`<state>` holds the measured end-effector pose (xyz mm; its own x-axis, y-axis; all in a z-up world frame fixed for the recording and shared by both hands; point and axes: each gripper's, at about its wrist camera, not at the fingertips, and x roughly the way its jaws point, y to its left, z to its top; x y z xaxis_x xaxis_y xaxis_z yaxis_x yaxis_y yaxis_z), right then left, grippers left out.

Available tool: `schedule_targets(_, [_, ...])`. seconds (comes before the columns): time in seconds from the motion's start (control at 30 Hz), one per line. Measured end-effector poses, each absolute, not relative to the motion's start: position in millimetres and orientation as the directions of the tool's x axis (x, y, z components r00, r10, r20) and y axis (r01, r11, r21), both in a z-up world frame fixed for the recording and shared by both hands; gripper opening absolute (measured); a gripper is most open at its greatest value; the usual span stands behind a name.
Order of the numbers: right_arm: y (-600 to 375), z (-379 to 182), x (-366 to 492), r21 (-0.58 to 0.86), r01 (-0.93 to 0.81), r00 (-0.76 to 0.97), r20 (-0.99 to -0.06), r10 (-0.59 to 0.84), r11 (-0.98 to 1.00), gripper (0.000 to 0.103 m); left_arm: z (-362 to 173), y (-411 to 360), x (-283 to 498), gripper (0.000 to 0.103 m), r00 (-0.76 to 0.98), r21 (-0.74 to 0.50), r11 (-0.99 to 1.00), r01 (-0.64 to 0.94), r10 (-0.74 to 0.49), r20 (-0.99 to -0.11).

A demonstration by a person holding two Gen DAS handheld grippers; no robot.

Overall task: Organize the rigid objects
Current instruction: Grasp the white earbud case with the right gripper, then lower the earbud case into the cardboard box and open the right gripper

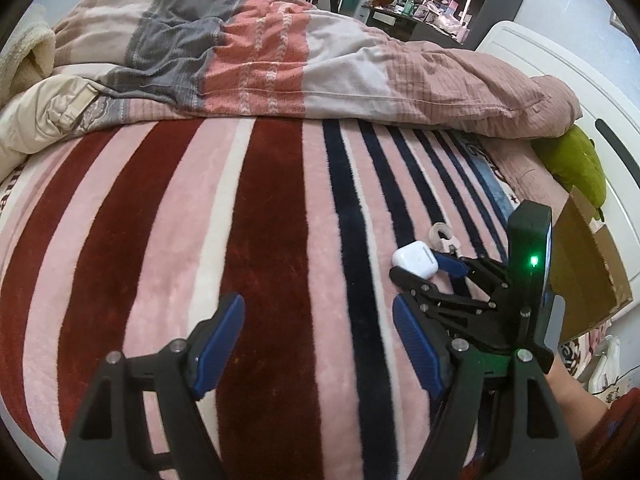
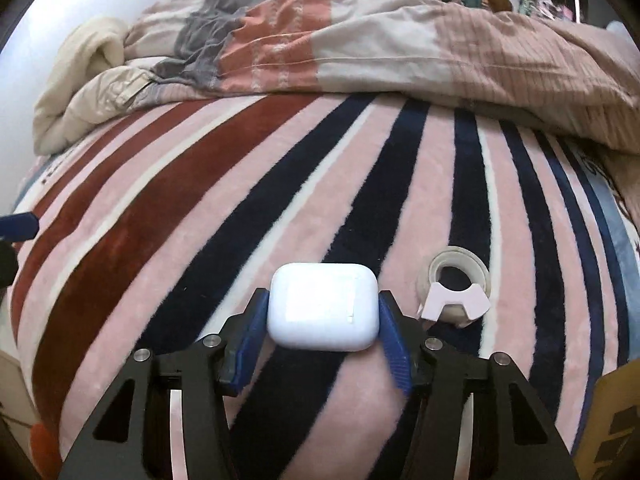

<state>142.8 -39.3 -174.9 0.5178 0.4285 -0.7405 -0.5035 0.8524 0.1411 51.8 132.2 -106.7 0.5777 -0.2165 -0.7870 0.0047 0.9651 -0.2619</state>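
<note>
A white earbud case (image 2: pixel 323 306) lies on the striped plush blanket (image 2: pixel 200 220). My right gripper (image 2: pixel 323 299) has a blue pad pressed against each side of the case and is shut on it. In the left wrist view the same case (image 1: pixel 413 258) sits in the right gripper (image 1: pixel 426 270), low on the blanket. Just right of the case rests a small tape roll in a pink dispenser (image 2: pixel 454 290), also seen as the tape roll (image 1: pixel 442 238) beyond the right gripper. My left gripper (image 1: pixel 318 302) is open over the red and pink stripes, nothing between its fingers.
A rumpled duvet (image 1: pixel 280 52) is heaped across the far half of the bed. An open cardboard box (image 1: pixel 592 264) stands at the bed's right edge, beside a green plush toy (image 1: pixel 576 164) and a white bed board (image 1: pixel 560 80). A person's forearm (image 1: pixel 580 404) holds the right gripper.
</note>
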Motion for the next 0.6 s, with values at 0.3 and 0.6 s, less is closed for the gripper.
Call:
schedule_targets(0.3, [-66.7, -113.0, 103.2, 0.236, -0.647, 0.480, -0.613, 0.628, 0.725, 0.049, -59.0, 84.0, 48.0, 0.073, 0.600, -0.342, 0.926, 0.159, -0.366, -0.711])
schedule_targets(0.6, [-125.6, -44.2, 59.0, 0.174, -0.715, 0.539, -0.480, 0.692, 0.677, 0.049, -16.5, -2.3, 67.5, 0.044, 0.527, -0.387, 0.856, 0.342, -0.516, -0.675])
